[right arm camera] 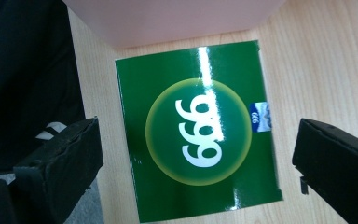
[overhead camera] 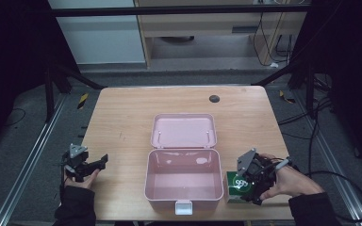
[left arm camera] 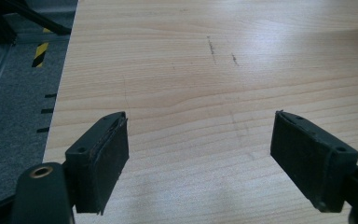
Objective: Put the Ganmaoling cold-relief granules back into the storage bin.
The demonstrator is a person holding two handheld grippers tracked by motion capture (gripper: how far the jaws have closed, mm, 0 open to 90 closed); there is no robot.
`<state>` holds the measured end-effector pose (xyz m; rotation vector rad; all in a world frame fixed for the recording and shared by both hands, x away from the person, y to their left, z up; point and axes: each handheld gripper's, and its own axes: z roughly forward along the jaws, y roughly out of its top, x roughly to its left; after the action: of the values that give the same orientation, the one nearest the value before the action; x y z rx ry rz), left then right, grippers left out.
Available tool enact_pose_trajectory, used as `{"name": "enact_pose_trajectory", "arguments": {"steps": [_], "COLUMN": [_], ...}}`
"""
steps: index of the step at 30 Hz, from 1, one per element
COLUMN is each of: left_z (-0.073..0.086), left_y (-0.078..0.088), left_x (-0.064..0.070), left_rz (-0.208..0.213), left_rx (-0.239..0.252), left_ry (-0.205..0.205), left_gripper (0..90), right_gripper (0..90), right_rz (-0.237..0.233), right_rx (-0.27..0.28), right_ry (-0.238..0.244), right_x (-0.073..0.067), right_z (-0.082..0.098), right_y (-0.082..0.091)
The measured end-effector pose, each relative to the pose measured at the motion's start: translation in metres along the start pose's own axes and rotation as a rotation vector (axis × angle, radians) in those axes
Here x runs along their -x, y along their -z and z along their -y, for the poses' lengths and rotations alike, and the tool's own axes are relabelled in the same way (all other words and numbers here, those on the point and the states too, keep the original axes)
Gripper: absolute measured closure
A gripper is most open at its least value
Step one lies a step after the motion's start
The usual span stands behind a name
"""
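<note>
Pink box [overhead camera: 184, 181] at centre of the high view, lower middle of the tabletop [overhead camera: 122, 117]. Lid [overhead camera: 184, 130] hinged back flat toward the top of frame; nothing seen inside the box, white latch at its near edge. Green carton [right arm camera: 198, 128], printed "999", lies flat just right of the box. Right tool [right arm camera: 196, 154] above the carton, jaws spread either side, not touching. Left tool [left arm camera: 198, 154] at lower left, jaws spread over bare wood.

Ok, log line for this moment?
right gripper: open over green box | left gripper: open, idle | pink case: open
</note>
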<state>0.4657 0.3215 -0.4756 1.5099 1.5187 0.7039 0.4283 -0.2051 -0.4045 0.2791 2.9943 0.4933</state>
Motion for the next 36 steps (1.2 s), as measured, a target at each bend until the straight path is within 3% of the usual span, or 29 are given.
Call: {"name": "enact_pose_trajectory", "arguments": {"steps": [6, 22, 36], "left_z": [0.000, 0.000, 0.001], "left_y": [0.000, 0.000, -0.001], "left_x": [0.000, 0.000, 0.000], "left_rz": [-0.001, 0.000, -0.002], "left_rx": [-0.002, -0.007, -0.006], "left_ry": [-0.004, -0.011, -0.013], "left_gripper": [18.4, 18.8, 19.7], "right_gripper": [1.7, 4.9, 9.5], "right_rz": [0.005, -0.037, -0.050], "right_rx": [-0.006, -0.040, -0.052], "right_ry": [-0.004, 0.005, 0.000], "right_x": [0.001, 0.004, 0.006], "right_z": [0.001, 0.002, 0.002], "right_y": [-0.009, -0.035, -0.045]}}
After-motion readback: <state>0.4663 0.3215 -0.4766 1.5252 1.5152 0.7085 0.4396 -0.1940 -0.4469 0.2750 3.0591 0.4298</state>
